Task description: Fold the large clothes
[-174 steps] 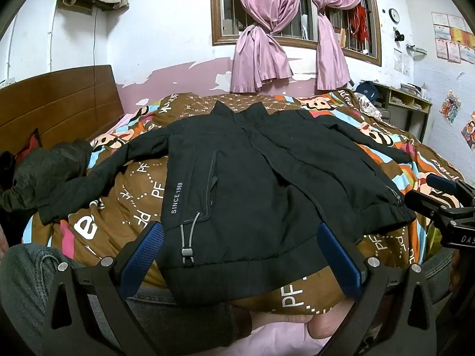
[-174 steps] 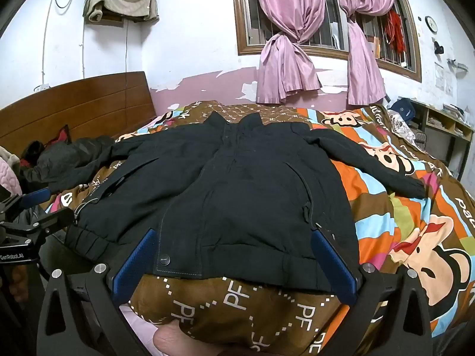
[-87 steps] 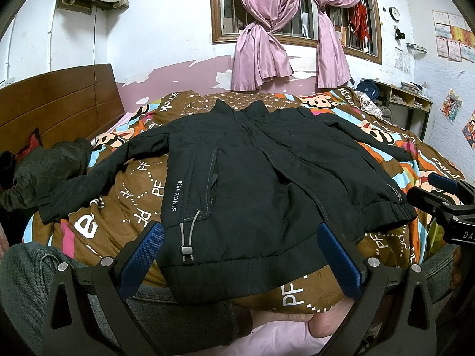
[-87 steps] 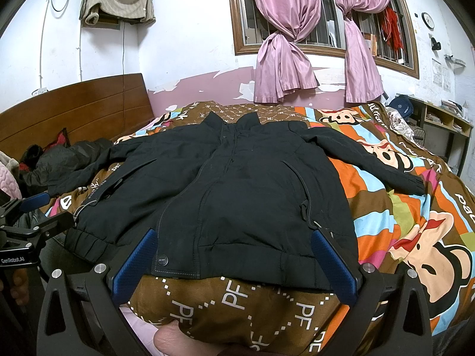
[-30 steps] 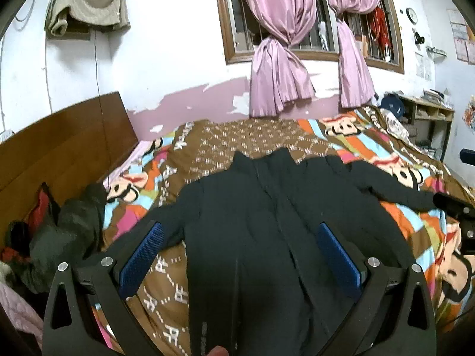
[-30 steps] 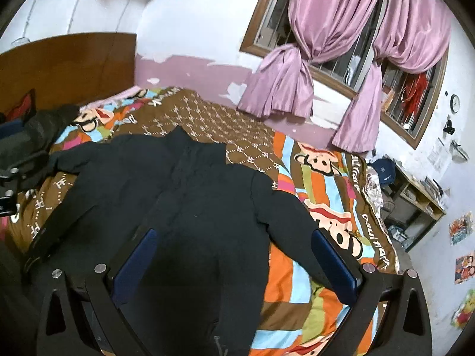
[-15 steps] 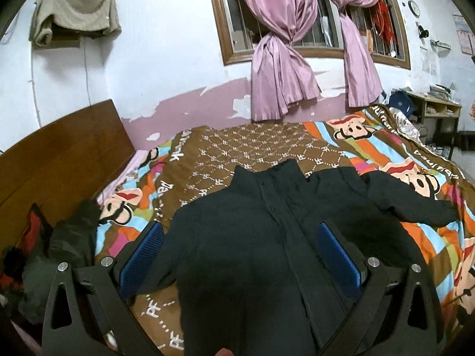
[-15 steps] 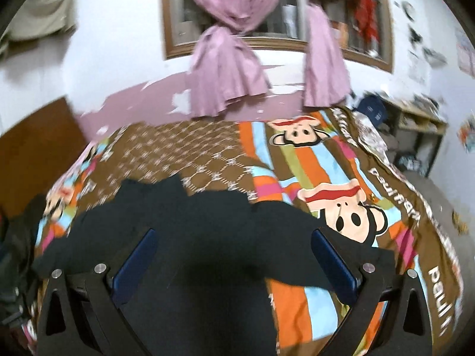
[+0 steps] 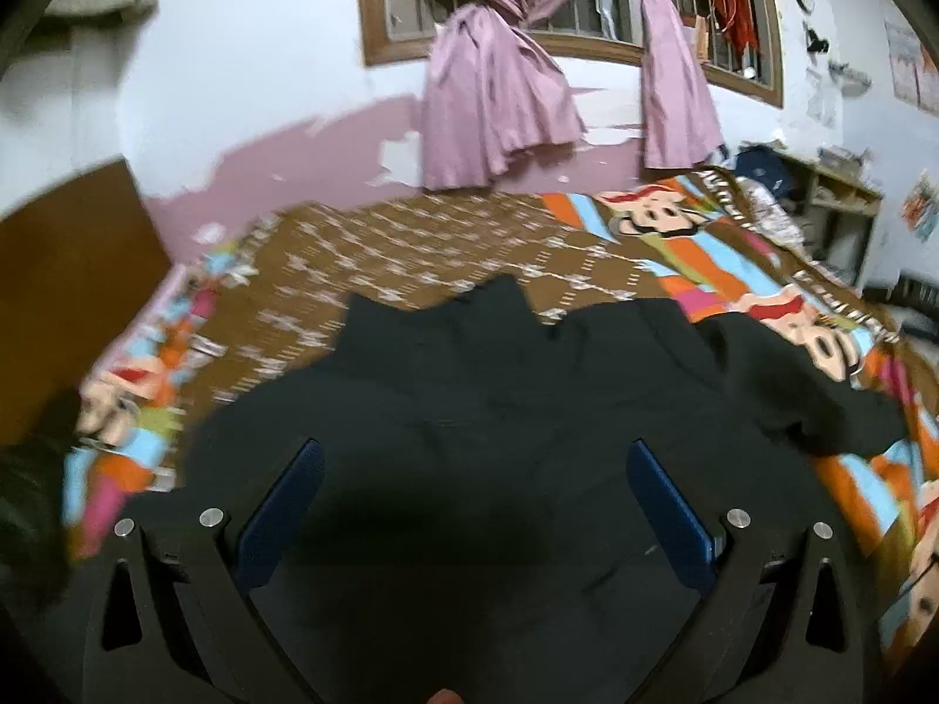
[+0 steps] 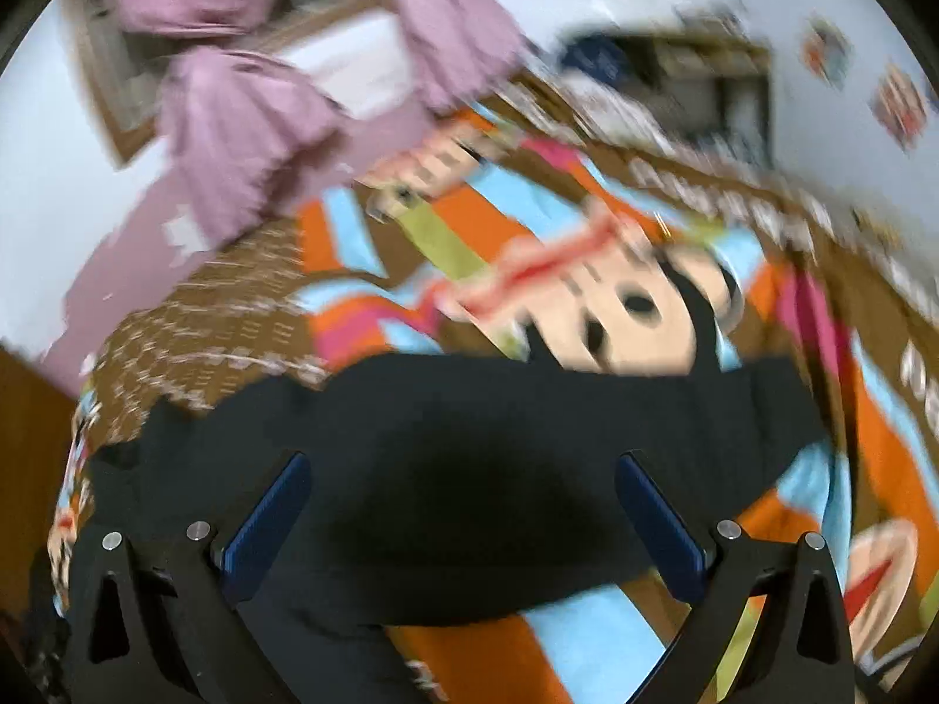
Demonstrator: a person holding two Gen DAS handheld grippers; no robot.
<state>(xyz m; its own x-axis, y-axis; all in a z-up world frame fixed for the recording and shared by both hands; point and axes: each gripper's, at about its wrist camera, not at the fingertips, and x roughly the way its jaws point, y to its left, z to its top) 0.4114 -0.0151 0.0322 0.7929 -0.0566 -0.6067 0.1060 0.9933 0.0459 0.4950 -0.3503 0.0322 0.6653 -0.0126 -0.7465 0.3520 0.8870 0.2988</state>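
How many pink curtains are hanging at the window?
2: one pink curtain knotted at the window's middle, another pink curtain further right. More may be hidden beyond the frame.

Blurred: black jacket (image 10: 469, 469) sleeve on cartoon bedspread (image 10: 528, 234), under wide-apart right gripper (image 10: 463, 504) fingers.

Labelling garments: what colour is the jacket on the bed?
Black jacket, plain as far as visible; clearest in the left wrist view.
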